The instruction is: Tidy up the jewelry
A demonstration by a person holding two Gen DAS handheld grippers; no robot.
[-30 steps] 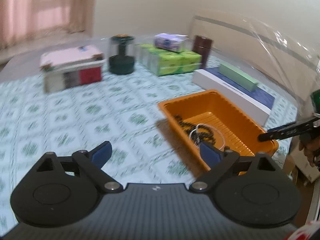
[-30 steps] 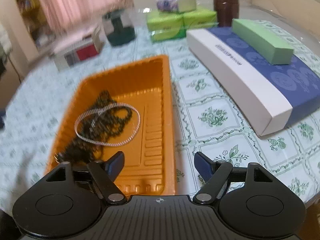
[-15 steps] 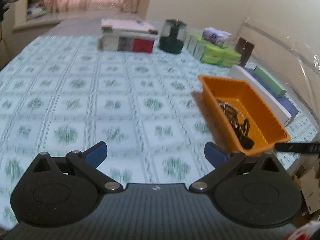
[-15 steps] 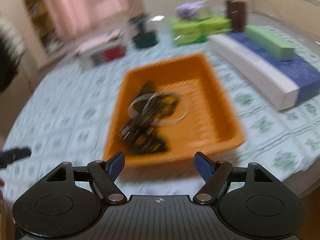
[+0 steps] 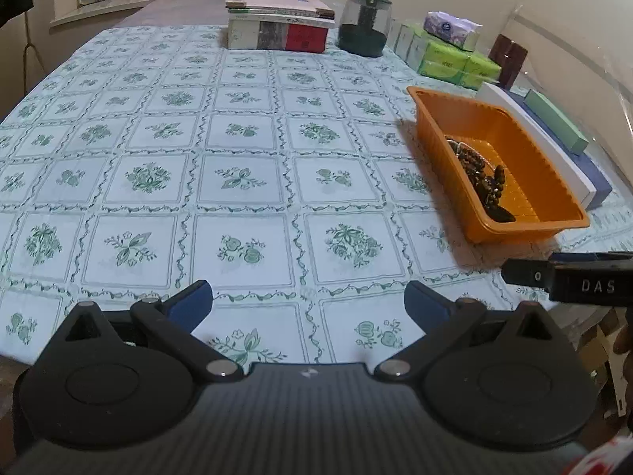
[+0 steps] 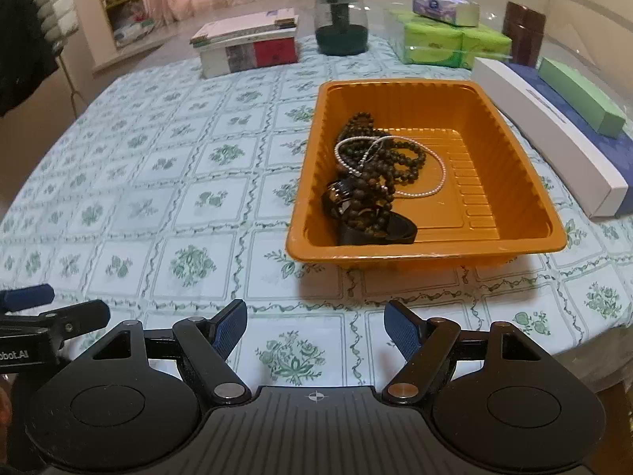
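Note:
An orange plastic tray [image 6: 510, 158] stands on the patterned tablecloth; it also shows in the left wrist view [image 5: 526, 150] at the right. In it lie dark bead strands [image 6: 379, 158], a thin pearl necklace [image 6: 431, 188] and black bands [image 6: 376, 229], piled together. My right gripper [image 6: 315, 326] is open and empty, held near the table's front edge, short of the tray. My left gripper [image 5: 308, 304] is open and empty over the front of the cloth, left of the tray. The right gripper's side shows in the left wrist view [image 5: 569, 277].
At the back stand a stack of books [image 6: 247, 43], a dark glass jar [image 6: 342, 27], green tissue packs [image 6: 455, 41] and a brown container [image 6: 524, 31]. A long white and blue box [image 6: 554, 126] with a green box [image 6: 581, 95] on it lies right of the tray.
Both grippers have pulled back from the tray toward the table's front edge. The left has swung leftward, so the tray now sits far right in its view. Both stayed open.

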